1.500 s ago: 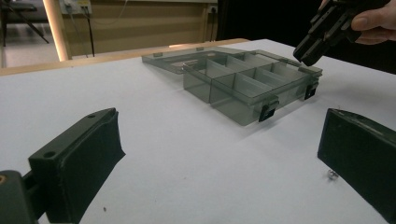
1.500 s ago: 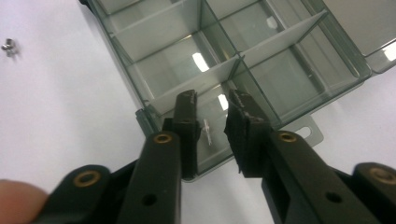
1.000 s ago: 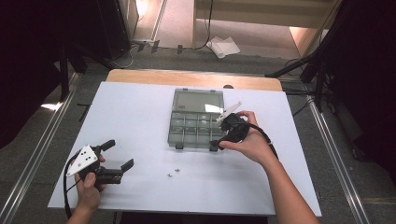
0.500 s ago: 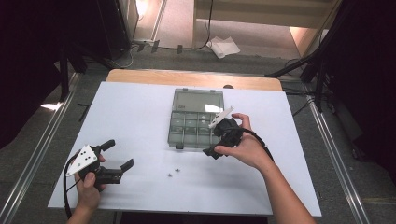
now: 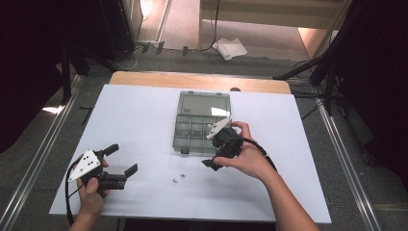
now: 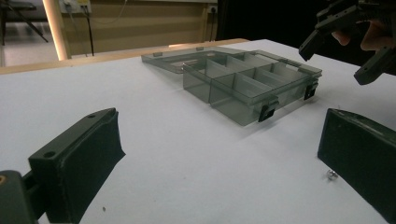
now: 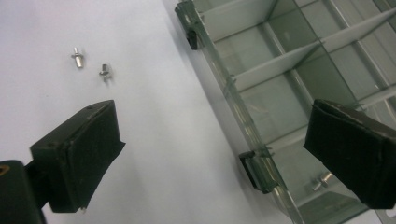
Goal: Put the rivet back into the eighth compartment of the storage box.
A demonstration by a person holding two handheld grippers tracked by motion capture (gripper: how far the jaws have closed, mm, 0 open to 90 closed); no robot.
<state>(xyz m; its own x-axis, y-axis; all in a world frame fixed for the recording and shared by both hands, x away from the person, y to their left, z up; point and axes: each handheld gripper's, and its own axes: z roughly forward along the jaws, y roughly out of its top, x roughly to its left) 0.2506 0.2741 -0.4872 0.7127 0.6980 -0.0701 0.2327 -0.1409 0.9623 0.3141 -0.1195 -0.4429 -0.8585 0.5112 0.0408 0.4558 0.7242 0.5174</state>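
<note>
A clear grey compartment box lies mid-table with its lid folded back. Two small metal screws lie on the white table in front of it. My right gripper hovers at the box's front edge, open with nothing between its pads; its jaws have just been closing a little. In the right gripper view the two screws lie ahead to the left, and another screw rests in a compartment of the box. At the near left my left gripper stands open and empty.
The white table top spreads around the box, with a wooden edge at the back. In the left gripper view the box lies ahead, a screw sits by the right jaw, and the right gripper hangs upper right.
My right gripper has moved from the box's front right corner toward the near left, off the box and closer to the loose screws. The left gripper has stayed in place.
</note>
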